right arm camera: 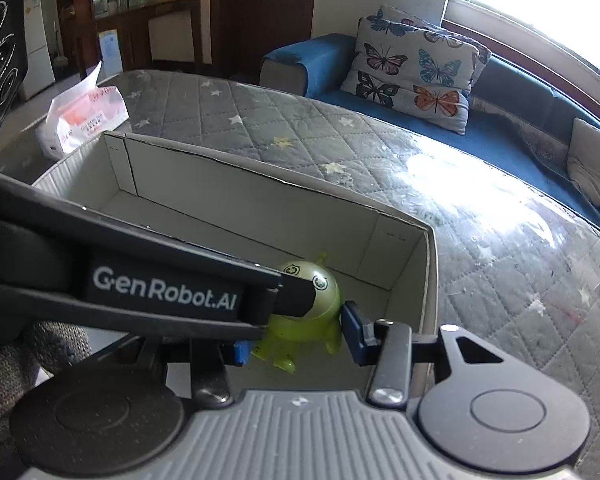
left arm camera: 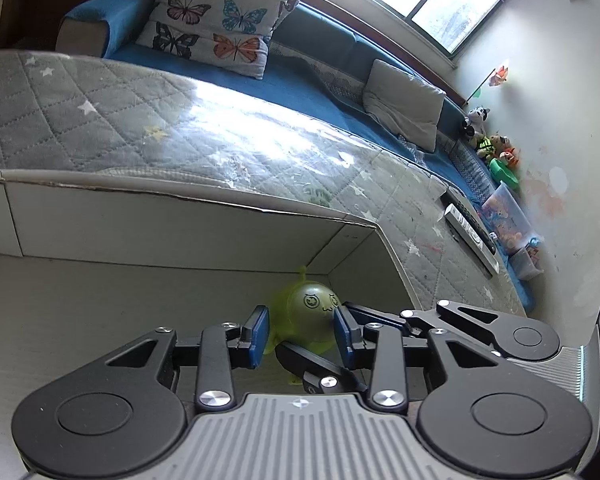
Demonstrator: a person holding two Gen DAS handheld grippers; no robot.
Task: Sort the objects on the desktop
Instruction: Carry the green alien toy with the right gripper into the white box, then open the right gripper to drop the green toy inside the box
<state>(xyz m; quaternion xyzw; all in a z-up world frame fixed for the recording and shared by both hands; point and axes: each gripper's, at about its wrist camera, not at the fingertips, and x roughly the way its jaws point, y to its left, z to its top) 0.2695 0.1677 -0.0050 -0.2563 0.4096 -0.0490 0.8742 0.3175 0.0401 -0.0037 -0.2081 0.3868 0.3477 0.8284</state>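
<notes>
1. The tabletop in front of you wears a grey quilted cover with stars under clear plastic, and a blue sofa runs along its far side with a butterfly cushion on it
2. The box sits on the tabletop, white inside, open at the top; both your grippers reach down into it
3. Your left gripper shows its blue fingers parted a moderate way, one on each side of the toy; from the left wrist view you cannot tell whether the pads press on it or only stand just beside it
4. Your right gripper comes in from the other side, and the left one's black finger with white lettering crosses over its left half in the right wrist view. Its blue fingers are parted too, the right pad just beside the toy's flank, the left one mostly hidden; a firm hold cannot be told
5. A white packet with orange print lies on the tabletop beyond the box's far left corner
6. The toy, a green round figure with a cartoon face and a small stalk on top, stands upright on the box floor near the right end wall, between both pairs of fingers
7. A remote lies on the tabletop well to the right of the box, near the sofa's edge
</notes>
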